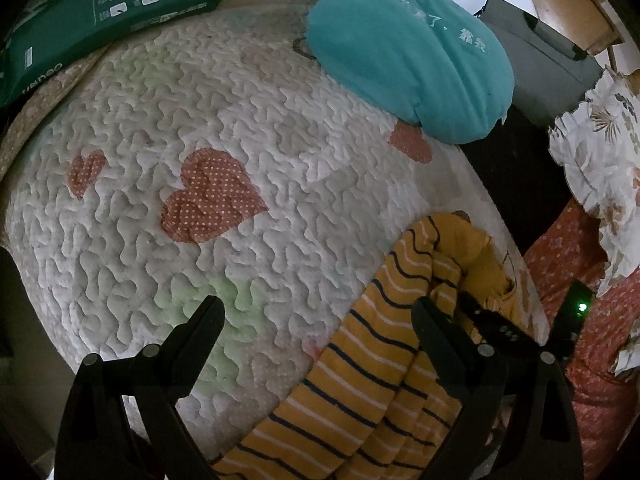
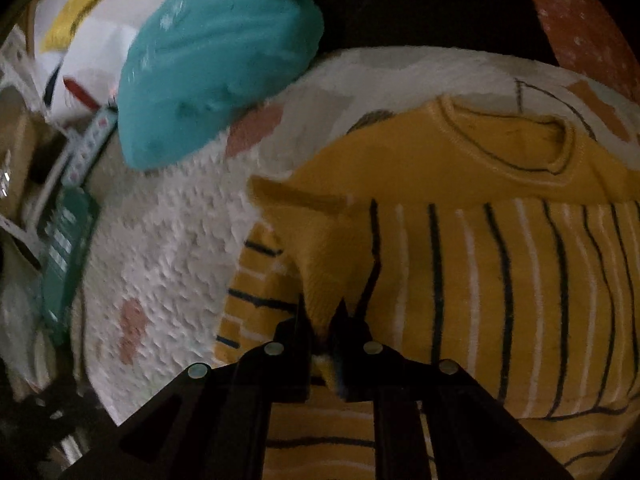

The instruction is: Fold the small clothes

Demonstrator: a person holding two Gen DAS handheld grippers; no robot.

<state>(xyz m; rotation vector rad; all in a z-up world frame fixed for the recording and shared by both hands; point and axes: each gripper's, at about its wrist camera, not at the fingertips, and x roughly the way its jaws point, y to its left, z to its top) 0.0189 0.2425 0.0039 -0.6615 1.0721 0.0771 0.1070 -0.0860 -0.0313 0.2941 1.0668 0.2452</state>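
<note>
Because the small striped top [image 1: 384, 344] has to be doubled over on itself, the two claws share the work unevenly: one stands off, the other carries cloth. The left claw [image 1: 318, 312] hangs with its fingers wide apart and nothing between them, tipped down over the quilted bedspread [image 1: 168, 120]. To its left and ahead lies bare quilt with dotted hearts, plenty of open room to lay a fold flat. Further ahead on the left a green packet [image 1: 100, 12] sits on the quilt's far border, and ahead to the right a teal cushion [image 1: 408, 56] closes that side. The top lies bunched under and beside this claw's right finger, its fold rolled up near the bed's right edge, where the quilt drops into dark; I judge that edge the one to mind.

The right claw [image 2: 320, 314] has its fingers nearly together, pinching a thin fold of the yellow top, likely a sleeve or side edge, though the picture is blurred. From here the body of the garment spreads ahead and to the right of the claw, collar [image 2: 508, 140] farthest away. To the claw's left the quilt is free.
</note>
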